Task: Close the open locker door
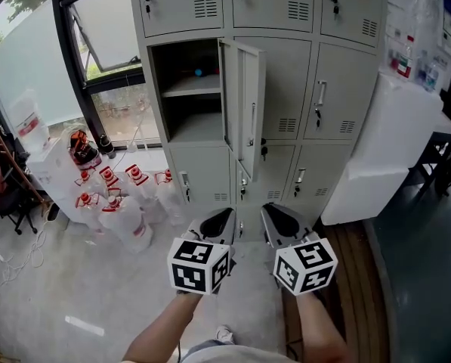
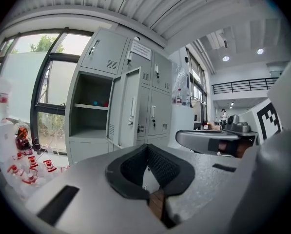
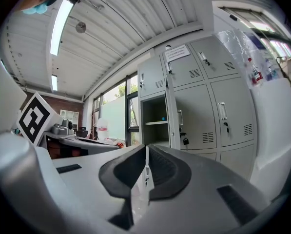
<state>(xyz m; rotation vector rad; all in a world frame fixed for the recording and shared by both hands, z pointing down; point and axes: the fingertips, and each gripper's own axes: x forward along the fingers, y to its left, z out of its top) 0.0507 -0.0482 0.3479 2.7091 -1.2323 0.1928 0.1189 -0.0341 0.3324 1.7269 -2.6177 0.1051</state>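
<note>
Head view: pale grey floor (image 1: 59, 293), with a wood-plank strip (image 1: 353, 278) on the right. Grey locker bank (image 1: 338, 89) stands ahead. The open locker door (image 1: 244, 108) swings out from the left compartment of the middle row. Window (image 1: 112, 21) at left, red-capped bottles (image 1: 115, 199) clustered on the floor beneath it. White counter (image 1: 391, 142) stands beside the lockers on the right. Left claw (image 1: 219, 224) and right claw (image 1: 280, 221) are held low, side by side, each pressed together on nothing, well apart from the door.

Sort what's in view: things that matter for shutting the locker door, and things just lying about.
For the job: open locker door, its open compartment, left gripper and right gripper, both shut and empty.

Lying about: red-capped bottles, white cabinet, loose cables.
</note>
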